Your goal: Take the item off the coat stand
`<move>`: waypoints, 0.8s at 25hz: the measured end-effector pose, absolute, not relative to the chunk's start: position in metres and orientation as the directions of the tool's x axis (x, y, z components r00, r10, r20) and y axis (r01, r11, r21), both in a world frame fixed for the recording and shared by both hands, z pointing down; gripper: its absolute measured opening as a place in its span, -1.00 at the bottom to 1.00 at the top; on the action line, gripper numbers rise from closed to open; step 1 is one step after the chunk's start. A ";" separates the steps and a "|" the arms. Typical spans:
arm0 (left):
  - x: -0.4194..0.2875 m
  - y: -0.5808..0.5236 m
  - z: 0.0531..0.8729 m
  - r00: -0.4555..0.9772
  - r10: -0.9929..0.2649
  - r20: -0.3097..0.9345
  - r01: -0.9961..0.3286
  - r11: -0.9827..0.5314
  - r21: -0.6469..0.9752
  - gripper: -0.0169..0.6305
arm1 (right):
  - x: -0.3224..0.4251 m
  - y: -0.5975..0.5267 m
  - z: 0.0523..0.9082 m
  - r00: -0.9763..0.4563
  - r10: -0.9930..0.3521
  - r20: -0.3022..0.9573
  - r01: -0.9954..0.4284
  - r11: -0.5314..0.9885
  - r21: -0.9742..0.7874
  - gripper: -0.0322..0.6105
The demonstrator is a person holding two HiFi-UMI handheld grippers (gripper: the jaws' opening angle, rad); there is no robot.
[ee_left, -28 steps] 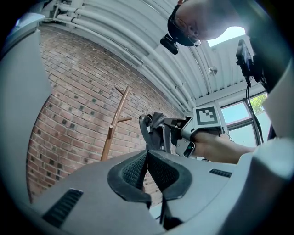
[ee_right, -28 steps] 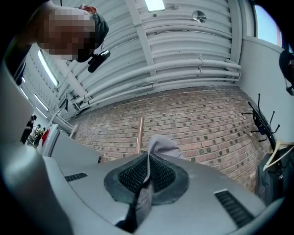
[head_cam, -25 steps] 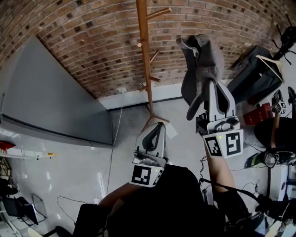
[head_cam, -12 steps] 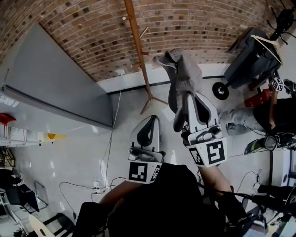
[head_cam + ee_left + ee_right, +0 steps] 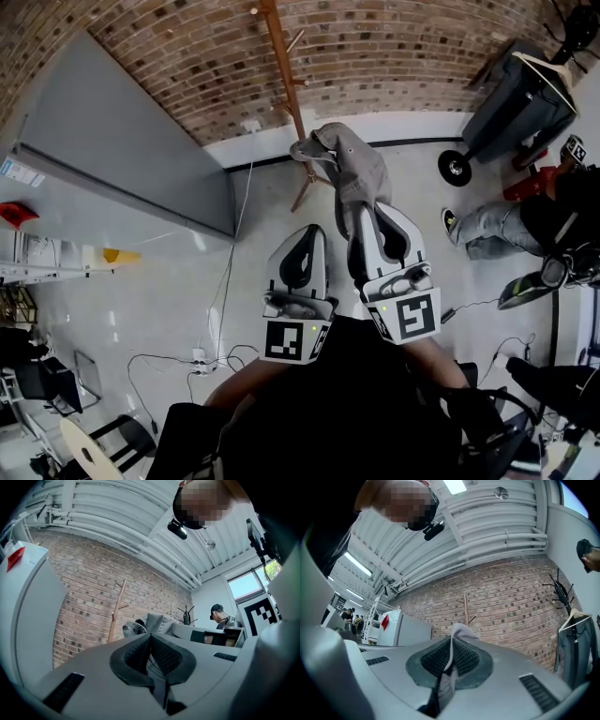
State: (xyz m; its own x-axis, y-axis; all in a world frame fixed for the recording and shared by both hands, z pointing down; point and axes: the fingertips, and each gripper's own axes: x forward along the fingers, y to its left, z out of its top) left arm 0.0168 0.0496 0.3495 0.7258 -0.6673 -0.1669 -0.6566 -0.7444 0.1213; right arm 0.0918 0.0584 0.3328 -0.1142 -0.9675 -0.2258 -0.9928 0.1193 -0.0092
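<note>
Ahead: coat stand (image 5: 284, 84) before brick wall (image 5: 394, 56) | Left: large grey panel (image 5: 122, 159) blocks | Right: wheeled dark case (image 5: 511, 103), seated person (image 5: 525, 220) | Free: open floor (image 5: 159, 309) between panel and person, cables (image 5: 228, 262) lying on it | Right claw (image 5: 364, 217): grey cap (image 5: 354, 169) clamped, near stand's foot

Coat stand (image 5: 286, 84) top beyond the head view's upper edge

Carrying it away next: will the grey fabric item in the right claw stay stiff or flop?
Probably floppy: the grey fabric item sags in folds beyond the right claw. Likely light, since a pinch on one thin edge carries it clear of the coat stand. Fast moves might swing it loose.
</note>
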 end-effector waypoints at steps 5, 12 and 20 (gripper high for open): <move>0.017 0.041 0.352 0.724 -0.668 -0.170 -0.659 -0.743 0.117 -0.90 | 0.095 0.061 0.337 -0.097 -0.970 -0.221 -0.995 0.102 -0.009 -0.83; 0.025 0.032 0.343 0.722 -0.661 -0.203 -0.654 -0.748 0.110 -0.90 | 0.099 0.057 0.337 -0.084 -0.968 -0.235 -0.996 0.079 0.034 -0.83; 0.022 0.025 0.341 0.712 -0.671 -0.206 -0.666 -0.739 0.107 -0.90 | 0.097 0.051 0.342 -0.092 -0.973 -0.214 -0.996 0.091 0.016 -0.83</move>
State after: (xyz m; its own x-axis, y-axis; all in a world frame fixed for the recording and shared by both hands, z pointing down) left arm 0.0220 0.0253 0.3410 0.7120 -0.6714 -0.2058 -0.6656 -0.7386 0.1070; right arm 0.0974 0.0514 0.3424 -0.0921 -0.9726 -0.2137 -0.9957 0.0908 0.0159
